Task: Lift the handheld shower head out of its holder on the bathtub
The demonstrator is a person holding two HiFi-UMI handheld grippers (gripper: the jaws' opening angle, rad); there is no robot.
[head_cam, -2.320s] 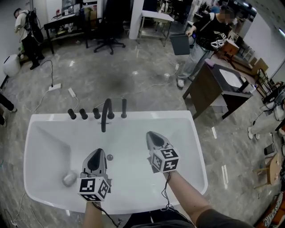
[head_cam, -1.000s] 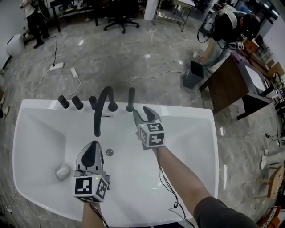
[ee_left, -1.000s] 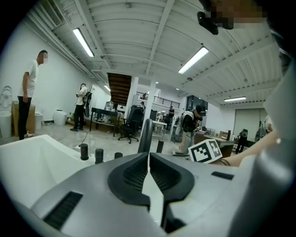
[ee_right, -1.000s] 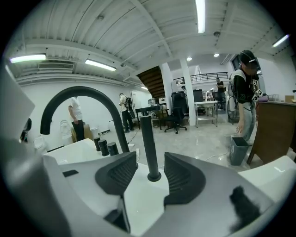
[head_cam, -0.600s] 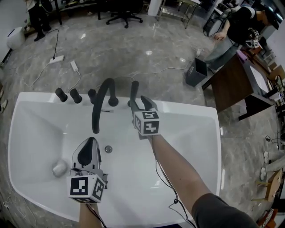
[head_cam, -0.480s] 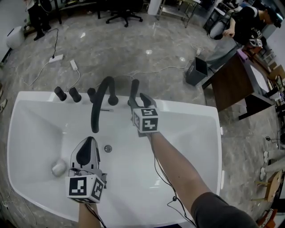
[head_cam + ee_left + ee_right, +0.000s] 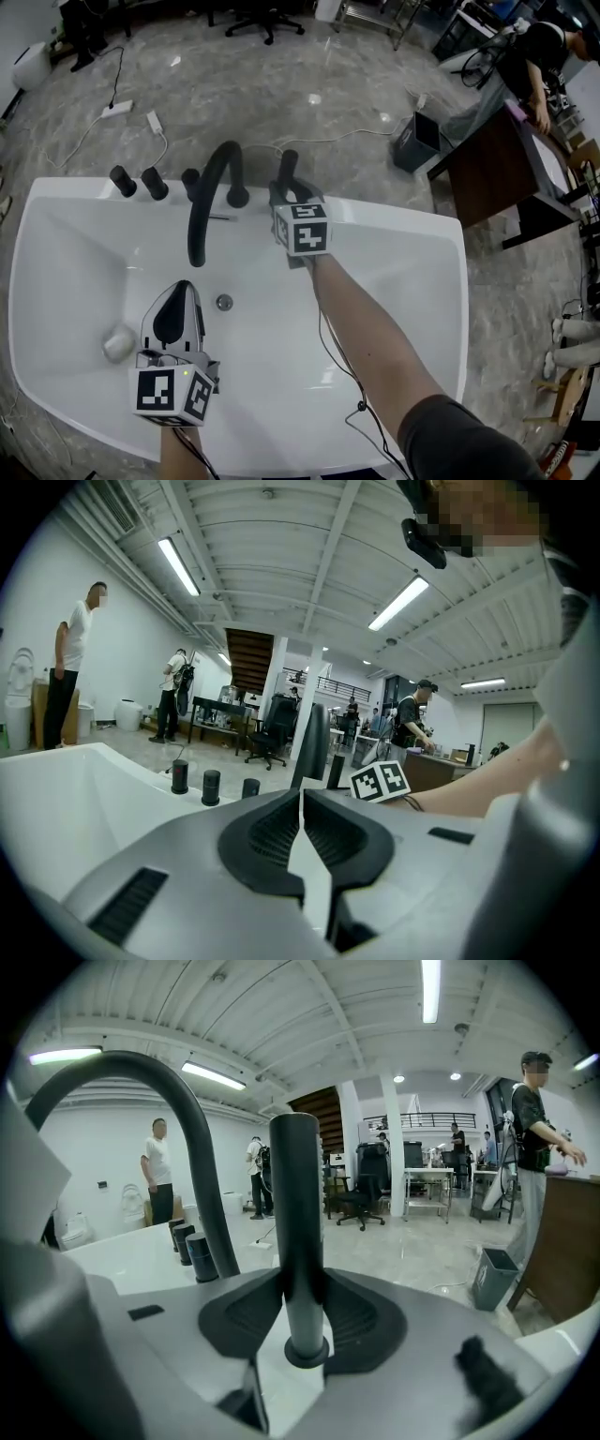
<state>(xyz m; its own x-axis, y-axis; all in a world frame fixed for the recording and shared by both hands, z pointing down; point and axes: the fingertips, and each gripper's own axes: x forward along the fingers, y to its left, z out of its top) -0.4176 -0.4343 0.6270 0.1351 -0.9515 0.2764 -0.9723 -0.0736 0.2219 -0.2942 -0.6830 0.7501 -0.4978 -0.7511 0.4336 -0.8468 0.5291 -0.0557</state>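
A white bathtub (image 7: 441, 281) is seen from steeply above, with its black fittings set along the far rim. Three black knobs (image 7: 155, 183) are lined up at the left, and a curved spout (image 7: 208, 187) is arched over the basin beside them. Just to the right of the spout the handheld shower head (image 7: 288, 167) is seated upright in its holder (image 7: 307, 1352) on the rim (a slim dark wand, not yet lifted out).

The right gripper (image 7: 286, 192) is held out to that rim, with its marker cube (image 7: 302, 228) turned up towards the head camera. Its jaws have just been closing. In the right gripper view the wand is seen standing between them, and the dark pads are pressed against it on both sides, a little above the holder's collar.

The left gripper (image 7: 180, 291) is held low over the inside of the tub, well apart from the fittings and just to the left of the drain (image 7: 223, 302). Its jaws are brought together, only a thin slit is left between the pads, and nothing is held in them.

A pale rounded lump (image 7: 117, 344) is seen on the tub floor, to the left of the left gripper. Beyond the tub, a dark bin (image 7: 417, 141) is seen standing on the grey floor.
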